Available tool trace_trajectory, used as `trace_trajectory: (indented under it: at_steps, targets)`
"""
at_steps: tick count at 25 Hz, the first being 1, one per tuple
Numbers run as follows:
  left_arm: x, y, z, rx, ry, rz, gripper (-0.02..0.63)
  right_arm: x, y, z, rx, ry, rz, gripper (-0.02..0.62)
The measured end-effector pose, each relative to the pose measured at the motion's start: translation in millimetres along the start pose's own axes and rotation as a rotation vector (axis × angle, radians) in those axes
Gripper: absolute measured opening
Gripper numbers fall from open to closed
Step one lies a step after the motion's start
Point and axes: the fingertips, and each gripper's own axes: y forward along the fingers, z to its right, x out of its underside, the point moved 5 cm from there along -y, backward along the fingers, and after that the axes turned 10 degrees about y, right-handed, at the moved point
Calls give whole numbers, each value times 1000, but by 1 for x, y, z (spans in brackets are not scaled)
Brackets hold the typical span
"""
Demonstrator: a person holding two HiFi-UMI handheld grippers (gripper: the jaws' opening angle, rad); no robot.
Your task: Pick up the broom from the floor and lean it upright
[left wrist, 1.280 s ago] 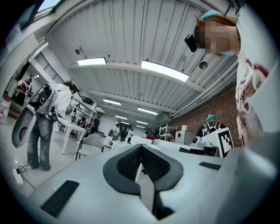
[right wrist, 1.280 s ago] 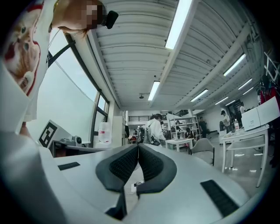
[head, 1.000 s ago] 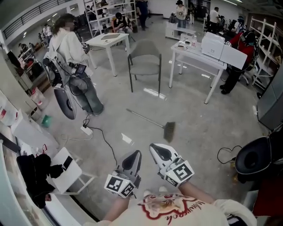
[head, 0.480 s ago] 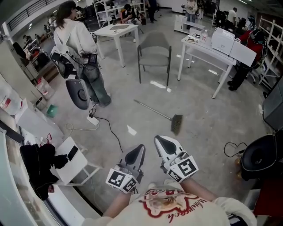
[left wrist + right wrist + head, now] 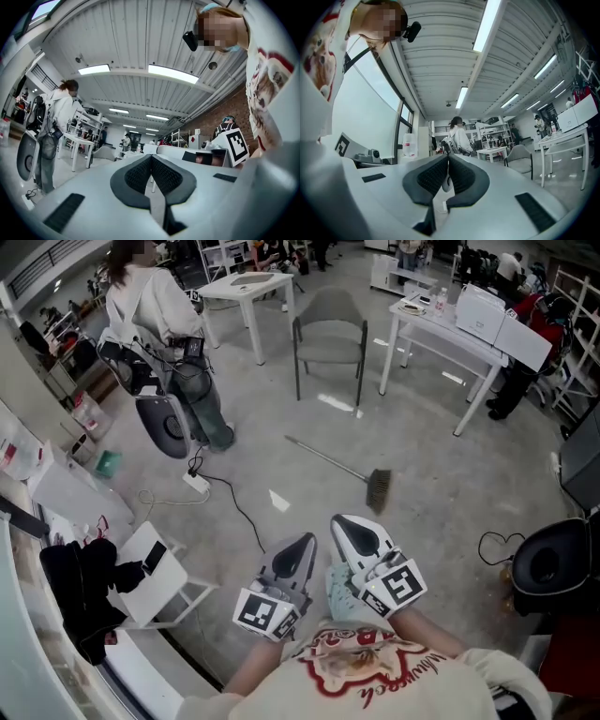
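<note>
Broom (image 5: 378, 488) lies flat on floor (image 5: 431, 512) — left gripper (image 5: 302, 542) and right gripper (image 5: 345, 524) closed, empty.

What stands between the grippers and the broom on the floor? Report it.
Nothing visible. Bare floor separates the broom from the left gripper and right gripper, both shut. The black cable runs leftward; the grey chair stands beyond the broom.

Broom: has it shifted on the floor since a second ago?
No. The broom lies flat at the same angle and the same offset from the grey chair; only the view itself has shifted.
</note>
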Motion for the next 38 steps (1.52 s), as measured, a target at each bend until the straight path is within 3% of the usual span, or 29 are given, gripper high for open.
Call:
trace_trajectory:
  at_steps: [7,13,24,32,38]
  targets:
    - [8,49,-56,-20,41,-21,21,0,69,46,-32,3,21,26]
    - [13,138,-121,-43,102,-6,21,-12,141,126,-44,-31,22,26]
    - [21,305,-225,-100,136,5,21,-44,258,279,-54,-81,6,26]
    - [46,363,-262,-137,56,-65,21,-29,311,341,-40,-10,-29,26]
    - [78,395,-299,-129,17,-91,21,-2,342,382,24,16,-64,26]
